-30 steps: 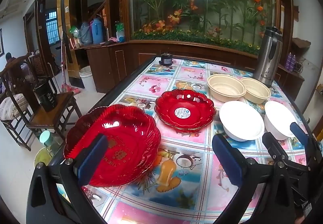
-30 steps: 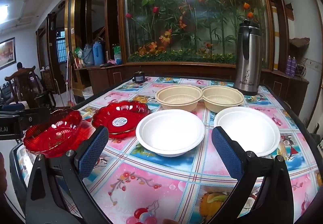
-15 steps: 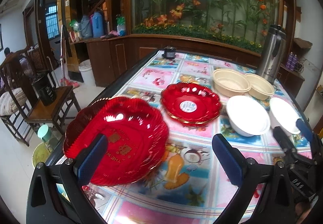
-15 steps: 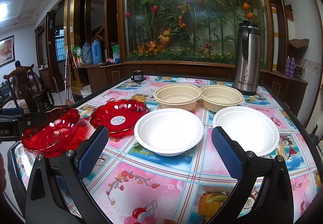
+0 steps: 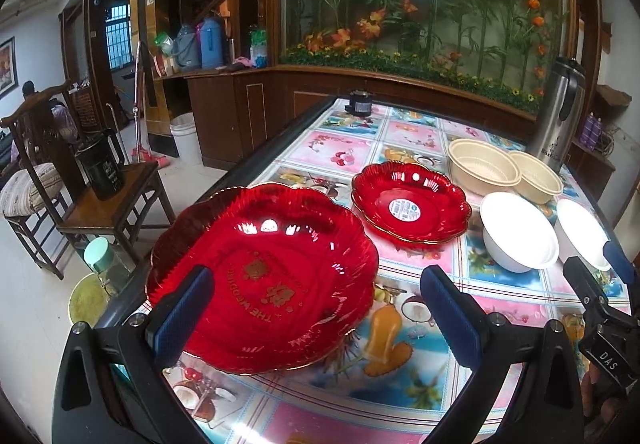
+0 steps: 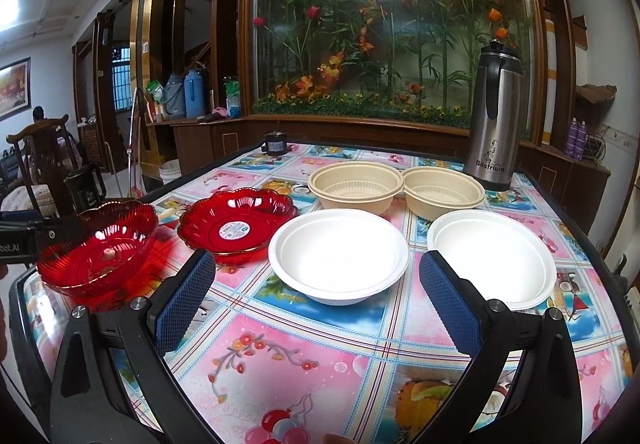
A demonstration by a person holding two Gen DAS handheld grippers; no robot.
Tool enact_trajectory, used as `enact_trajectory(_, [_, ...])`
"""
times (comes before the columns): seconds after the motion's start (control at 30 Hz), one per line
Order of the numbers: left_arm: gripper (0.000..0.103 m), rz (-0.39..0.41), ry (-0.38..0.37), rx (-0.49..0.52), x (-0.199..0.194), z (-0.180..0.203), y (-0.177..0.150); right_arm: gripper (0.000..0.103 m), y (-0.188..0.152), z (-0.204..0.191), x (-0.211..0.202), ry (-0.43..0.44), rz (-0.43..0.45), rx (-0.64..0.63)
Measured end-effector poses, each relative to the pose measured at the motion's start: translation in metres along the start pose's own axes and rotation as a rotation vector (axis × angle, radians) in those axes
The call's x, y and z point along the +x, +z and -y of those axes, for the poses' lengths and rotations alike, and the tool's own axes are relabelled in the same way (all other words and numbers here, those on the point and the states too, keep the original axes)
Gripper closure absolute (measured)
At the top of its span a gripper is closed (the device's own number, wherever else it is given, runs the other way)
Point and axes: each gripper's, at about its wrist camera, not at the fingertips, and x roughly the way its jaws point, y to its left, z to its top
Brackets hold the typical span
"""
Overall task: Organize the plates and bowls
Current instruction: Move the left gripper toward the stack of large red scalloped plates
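left gripper hanging spread wide over the near scalloped red glass plate | right gripper gaping before a white foam bowl | second red plate, second white bowl, two beige bowls sitting on floral-cloth table

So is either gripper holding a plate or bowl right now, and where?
Nothing is held: the left gripper and right gripper are both open and empty.
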Motion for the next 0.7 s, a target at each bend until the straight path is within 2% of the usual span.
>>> enact_trajectory(0.7, [0.000, -0.026, 0.013, -0.027, 0.007, -0.021, -0.006, 0.000, -0.004, -0.010, 0.011, 0.007, -0.058, 0.005])
